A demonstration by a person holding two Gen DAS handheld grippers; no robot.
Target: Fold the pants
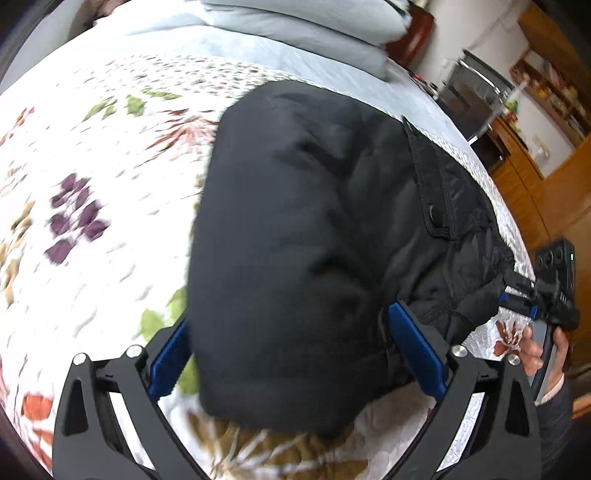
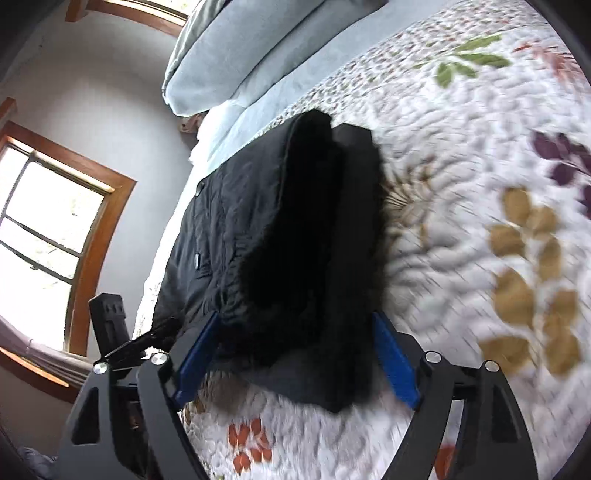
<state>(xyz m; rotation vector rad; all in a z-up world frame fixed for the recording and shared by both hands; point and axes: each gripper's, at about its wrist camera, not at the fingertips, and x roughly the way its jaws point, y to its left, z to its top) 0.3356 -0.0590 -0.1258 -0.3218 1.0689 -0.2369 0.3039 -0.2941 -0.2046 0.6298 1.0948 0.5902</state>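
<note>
The black pants (image 1: 295, 221) lie folded in a thick bundle on the floral quilt (image 1: 92, 166); a pocket flap with a snap button (image 1: 432, 212) shows on their right side. My left gripper (image 1: 291, 317) stands open, its blue pads (image 1: 413, 350) wide apart on either side of the bundle's near end. In the right wrist view the pants (image 2: 280, 229) run away from me, and my right gripper (image 2: 295, 317) is open too, with the near end of the fabric lying loose between its pads (image 2: 395, 365). A hand (image 1: 532, 350) holds the right gripper's body (image 1: 550, 291) at the bed's edge.
Light blue pillows (image 1: 295, 22) (image 2: 229, 44) are stacked at the head of the bed. The quilt (image 2: 480, 184) spreads wide beside the pants. A wood-framed window (image 2: 48, 221) is past the bed's edge, and wooden furniture (image 1: 535, 177) stands on the other side.
</note>
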